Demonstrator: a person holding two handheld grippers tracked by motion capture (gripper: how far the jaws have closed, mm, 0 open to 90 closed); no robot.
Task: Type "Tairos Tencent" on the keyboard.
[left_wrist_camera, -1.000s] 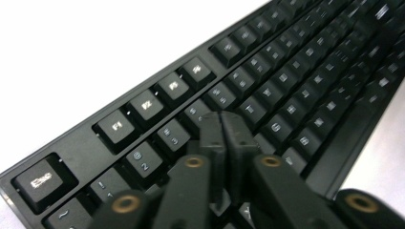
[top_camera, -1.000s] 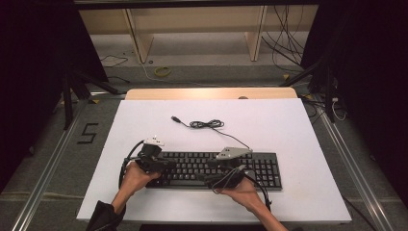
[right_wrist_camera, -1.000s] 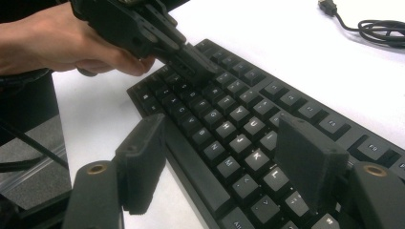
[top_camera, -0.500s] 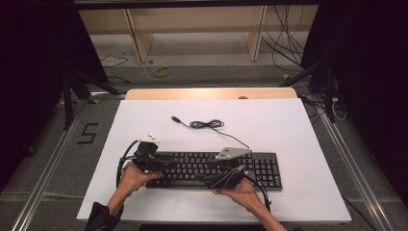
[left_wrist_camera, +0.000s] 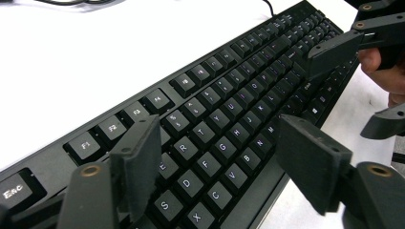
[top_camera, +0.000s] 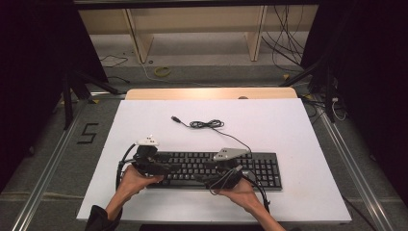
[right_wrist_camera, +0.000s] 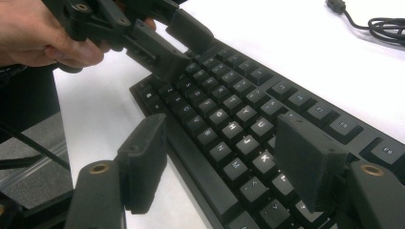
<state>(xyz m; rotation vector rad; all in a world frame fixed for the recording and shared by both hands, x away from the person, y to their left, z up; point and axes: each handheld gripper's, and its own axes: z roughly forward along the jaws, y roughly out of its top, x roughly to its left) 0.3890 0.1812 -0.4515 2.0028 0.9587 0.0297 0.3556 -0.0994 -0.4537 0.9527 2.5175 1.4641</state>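
Since the earlier frame, the left hand-held gripper (left_wrist_camera: pixel 215 157) has just been opening; its jaws now stand wide over the keyboard (top_camera: pixel 211 168), gripping nothing. Wide too is the right hand-held gripper (right_wrist_camera: pixel 224 152) (straddling the near edge). Releasing seems underway; next, lift clear. High view alone shows the cable (top_camera: pixel 207 124) coiled on the desk (top_camera: pixel 288 120).

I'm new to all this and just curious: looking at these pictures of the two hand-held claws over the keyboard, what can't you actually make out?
- Keyboard: key legends too small in the high view.
- Left gripper and right gripper: their tips merge with the dark keys in the high view, so touch is unclear.
- Keyboard's left end: cut off by the left gripper view's edge.
- Cable: its plug is too small to identify.
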